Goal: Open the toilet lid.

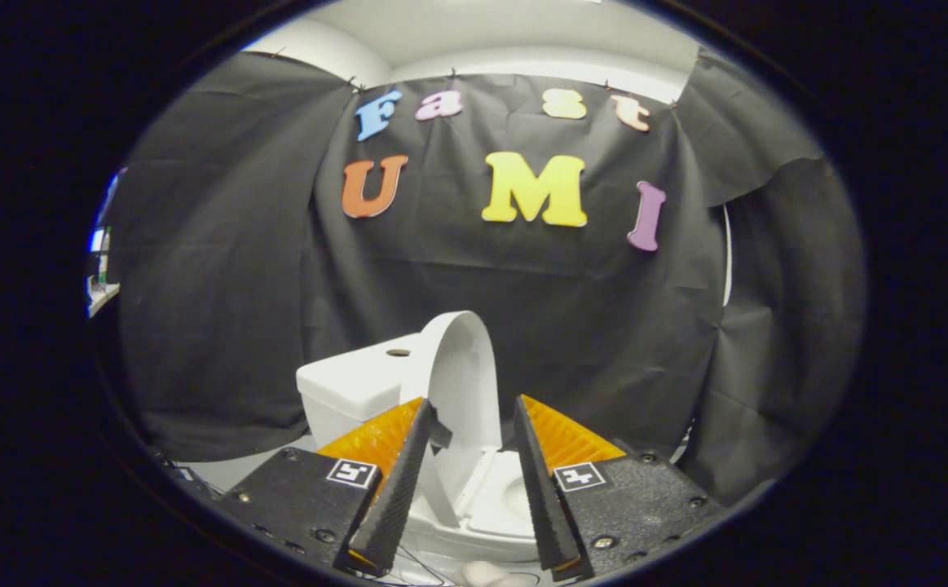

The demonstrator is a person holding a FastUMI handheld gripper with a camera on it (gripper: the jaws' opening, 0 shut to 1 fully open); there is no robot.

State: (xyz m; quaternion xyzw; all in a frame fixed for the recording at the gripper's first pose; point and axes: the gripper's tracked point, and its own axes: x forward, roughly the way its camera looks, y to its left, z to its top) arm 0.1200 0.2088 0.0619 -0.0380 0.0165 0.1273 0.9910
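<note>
Most of the job looks done: the toilet lid [461, 367] stands upright just ahead of the tongs [474, 428], leaning toward the tank [351, 387], seat [494, 497] exposed. Tongs are spread wide, holding nothing; withdrawing seems all that's left.

The toilet lid [459, 383] stands raised, nearly upright, in the gap between the gripper [474, 424]'s spread fingers, touching neither that can be seen. The tank [351, 387] blocks the way just behind and left of it. Below, the seat [500, 505] and bowl lie uncovered; black cloth wall [604, 326] closes off the space beyond.
</note>
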